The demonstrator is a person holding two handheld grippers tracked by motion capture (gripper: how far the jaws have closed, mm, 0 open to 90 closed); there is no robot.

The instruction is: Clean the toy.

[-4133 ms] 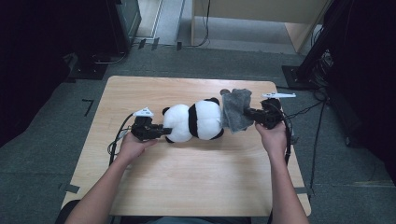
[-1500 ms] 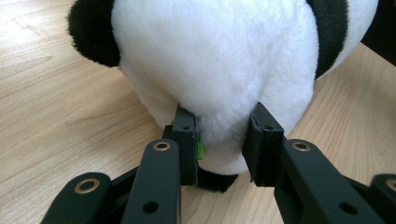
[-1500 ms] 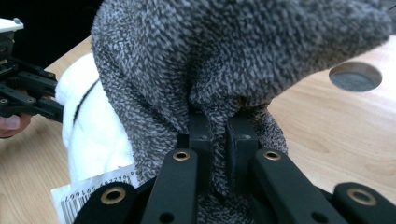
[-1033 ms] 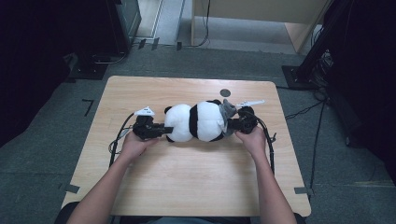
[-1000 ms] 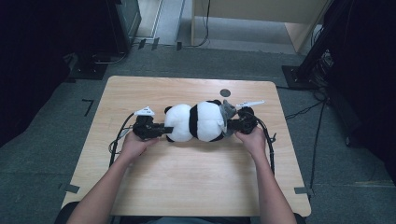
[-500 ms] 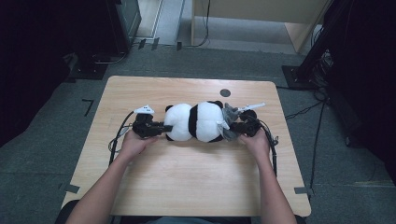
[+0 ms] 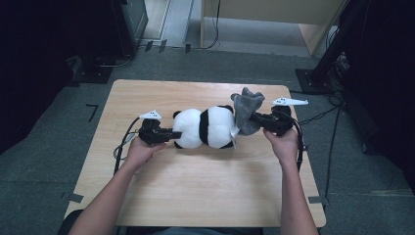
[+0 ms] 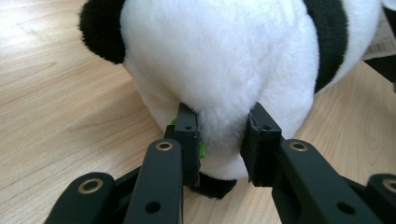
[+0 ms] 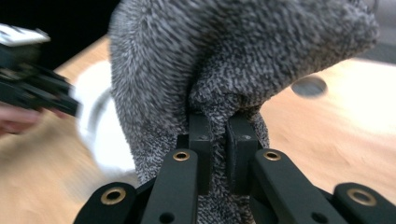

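A black-and-white panda plush (image 7: 205, 128) lies on its side in the middle of the wooden table (image 7: 205, 196). My left gripper (image 7: 175, 133) is shut on its white left end; in the left gripper view the pads (image 8: 187, 135) dent the fur of the plush (image 8: 224, 60), and the jaws have just been closing a little further. My right gripper (image 7: 252, 117) is shut on a grey knitted cloth (image 7: 244, 105), held raised at the plush's right end. In the right gripper view the cloth (image 9: 233, 56) bunches above the right gripper (image 9: 217, 126).
A dark round spot (image 9: 306, 86) marks the table behind the cloth. Cables (image 7: 318, 115) trail off the table's right edge to the floor. Dark stands and a wooden cabinet (image 7: 274, 19) stand beyond the far edge. Bare wood lies in front of the plush.
My right gripper has risen and drawn back to the right with the grey cloth, lifting it clear of the plush's end. The left gripper and plush have stayed put.
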